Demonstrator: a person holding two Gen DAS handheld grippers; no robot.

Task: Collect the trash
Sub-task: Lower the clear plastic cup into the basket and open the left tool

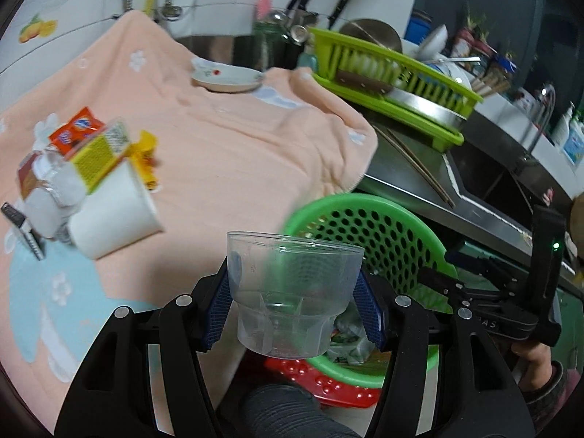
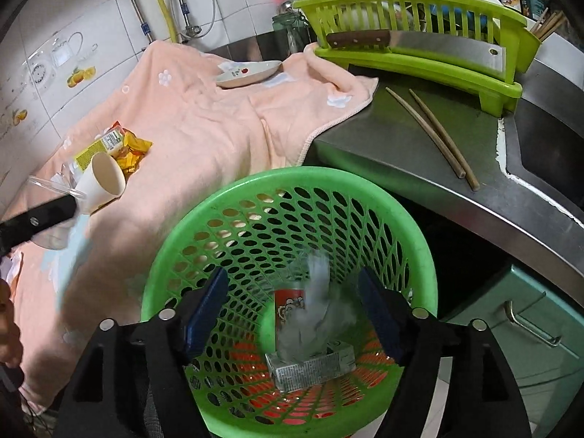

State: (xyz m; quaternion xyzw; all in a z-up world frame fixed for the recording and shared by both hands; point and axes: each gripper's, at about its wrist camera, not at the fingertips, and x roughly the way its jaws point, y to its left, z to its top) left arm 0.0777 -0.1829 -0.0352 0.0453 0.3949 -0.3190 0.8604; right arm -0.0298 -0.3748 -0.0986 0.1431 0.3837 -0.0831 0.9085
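- My left gripper (image 1: pixel 294 310) pinches a clear plastic cup (image 1: pixel 292 292), blue pads against both its sides, upright, at the counter's front edge.
- My right gripper (image 2: pixel 294 310) hangs over the round green perforated basket (image 2: pixel 175 255), jaws spread, nothing between them.
- Crumpled clear wrap (image 2: pixel 321 306) blurs inside the basket, above a printed carton (image 2: pixel 310 365).
- White paper cup (image 1: pixel 113 211), on its side, and yellow wrappers (image 1: pixel 146 157) lie near the left edge of the peach towel (image 1: pixel 226 153).
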